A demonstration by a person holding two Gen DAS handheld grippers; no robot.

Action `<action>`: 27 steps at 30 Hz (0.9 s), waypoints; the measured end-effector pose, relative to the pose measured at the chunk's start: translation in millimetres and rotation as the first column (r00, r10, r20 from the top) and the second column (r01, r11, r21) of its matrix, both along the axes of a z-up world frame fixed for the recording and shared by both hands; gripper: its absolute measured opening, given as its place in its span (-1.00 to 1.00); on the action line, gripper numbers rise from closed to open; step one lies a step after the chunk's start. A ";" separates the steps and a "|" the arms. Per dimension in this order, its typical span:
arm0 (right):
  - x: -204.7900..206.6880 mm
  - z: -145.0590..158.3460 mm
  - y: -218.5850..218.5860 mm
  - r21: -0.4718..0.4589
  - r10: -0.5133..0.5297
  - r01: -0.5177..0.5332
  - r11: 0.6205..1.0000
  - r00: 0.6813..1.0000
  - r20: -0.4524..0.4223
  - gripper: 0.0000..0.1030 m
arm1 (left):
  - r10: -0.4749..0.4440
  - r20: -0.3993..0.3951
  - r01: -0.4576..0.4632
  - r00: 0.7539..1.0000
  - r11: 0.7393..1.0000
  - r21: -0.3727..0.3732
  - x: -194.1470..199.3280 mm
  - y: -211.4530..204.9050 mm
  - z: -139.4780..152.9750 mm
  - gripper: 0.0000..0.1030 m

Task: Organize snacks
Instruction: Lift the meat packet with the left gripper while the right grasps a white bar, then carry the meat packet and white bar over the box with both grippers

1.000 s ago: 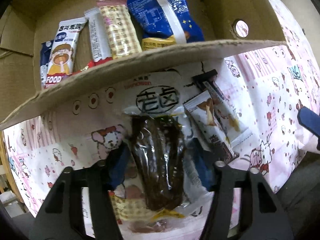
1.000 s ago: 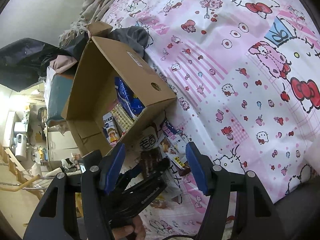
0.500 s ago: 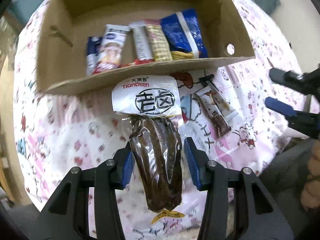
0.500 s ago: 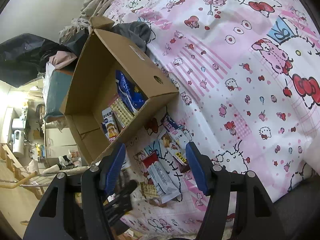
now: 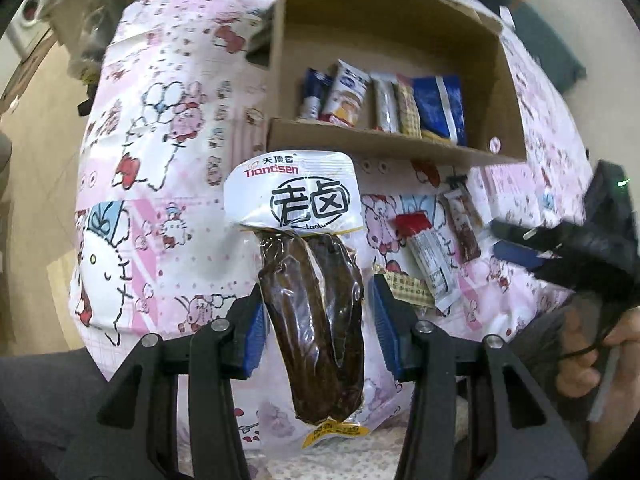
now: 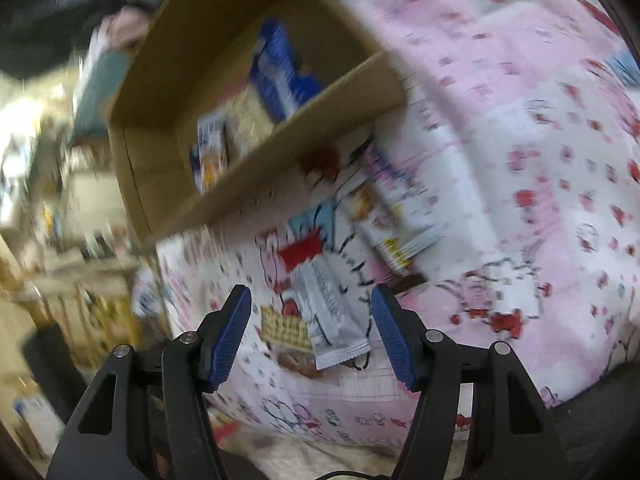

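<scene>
The braised-meat pouch (image 5: 316, 312) was a clear, glossy vacuum pack wrinkled tight around a long dark brown lump, topped by a white header printed "Tiandsen" in orange with bold black Chinese characters in an oval, and ending in a small yellow tab at 6 o'clock. It hung between the blue ribbed pads of the left gripper (image 5: 318, 320), lifted clear of the bedding; the left pad met its edge, while a narrow gap showed at the right pad, so the grip looked light. At 1 o'clock from it stood the cardboard box (image 5: 384, 140), matte brown and square-cornered, with a round hole in its near wall, holding a row of upright packets (image 5: 384, 100): blue, white and checkered wrappers, their print too small to read. At 3 o'clock lay a white bar wrapper with a red end (image 5: 428, 256), a brown-printed stick (image 5: 464, 228) beside it and a checkered yellow packet (image 5: 408, 286), all flat on the pink cartoon-cat bedsheet (image 5: 160, 200). The right gripper (image 6: 312, 332) had its jaws spread wide and pinched nothing; in its blurred view the white wrapper (image 6: 332, 316) and checkered packet (image 6: 286, 328) lay on the sheet beneath the gap, at 12 o'clock from its fingers.
</scene>
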State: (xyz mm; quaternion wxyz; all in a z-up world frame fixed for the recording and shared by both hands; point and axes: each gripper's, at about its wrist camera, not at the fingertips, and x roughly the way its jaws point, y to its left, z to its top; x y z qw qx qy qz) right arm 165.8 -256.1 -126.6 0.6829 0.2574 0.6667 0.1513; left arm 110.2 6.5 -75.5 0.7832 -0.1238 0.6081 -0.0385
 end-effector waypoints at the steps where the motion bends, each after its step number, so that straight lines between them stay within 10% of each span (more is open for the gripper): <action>1: 2.6 -4.0 11.5 -0.026 0.052 -0.052 0.998 0.999 -0.006 0.28 | 0.011 0.005 -0.011 1.000 1.000 -0.003 -2.4 3.0 0.4 -0.16; 14: 3.4 -35.2 81.9 -0.370 0.391 -0.368 0.853 0.920 -0.014 -0.36 | 0.066 0.027 -0.064 0.997 0.997 -0.042 -3.9 13.8 4.6 -0.16; 27: -8.3 0.5 72.6 -0.238 0.367 -0.341 0.910 0.927 0.075 -0.37 | 0.058 0.074 -0.058 0.996 0.998 0.008 -5.7 9.7 13.3 -0.16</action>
